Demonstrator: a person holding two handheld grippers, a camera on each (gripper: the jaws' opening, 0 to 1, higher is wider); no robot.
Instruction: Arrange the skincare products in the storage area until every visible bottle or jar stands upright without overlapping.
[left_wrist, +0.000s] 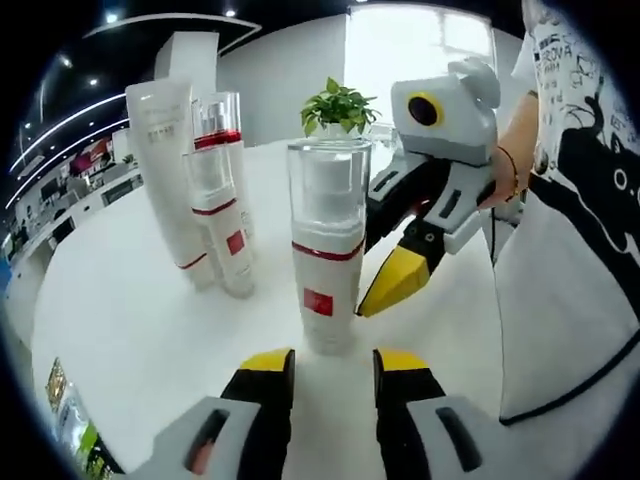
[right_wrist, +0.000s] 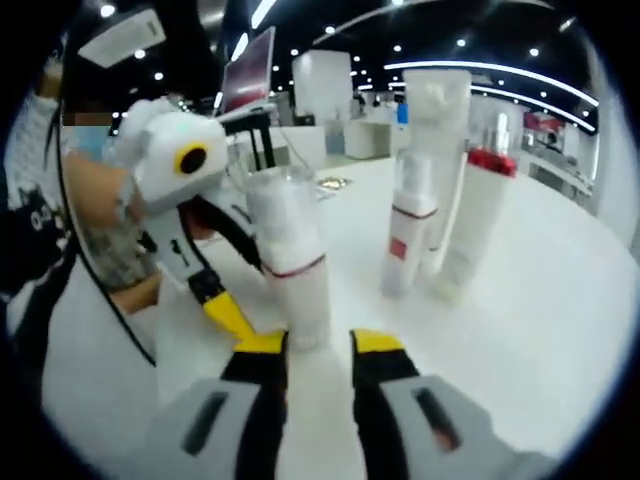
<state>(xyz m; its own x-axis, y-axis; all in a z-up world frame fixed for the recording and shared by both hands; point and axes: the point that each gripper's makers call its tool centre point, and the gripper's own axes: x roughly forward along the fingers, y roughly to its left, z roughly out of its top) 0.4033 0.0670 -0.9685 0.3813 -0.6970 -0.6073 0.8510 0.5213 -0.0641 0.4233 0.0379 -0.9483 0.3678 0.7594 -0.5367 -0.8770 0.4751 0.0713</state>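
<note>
White round desk (left_wrist: 130, 330) under everything. Tall white tube (left_wrist: 168, 170) upright at back left, beside two red-banded pump bottles (left_wrist: 222, 215). Clear-capped pump bottle (left_wrist: 327, 250) upright at centre, just ahead of left hand-held gripper (left_wrist: 333, 362), jaws apart, gripping nothing. Right hand-held gripper (right_wrist: 318, 345) likewise parted and empty, close to that bottle. Small potted plant (left_wrist: 338, 106) behind.

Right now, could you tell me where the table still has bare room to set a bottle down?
The white table is bare left of the near pump bottle, in front of the tall tube and the two slimmer bottles. It is crowded around the near bottle, where the left gripper and right gripper close in.
</note>
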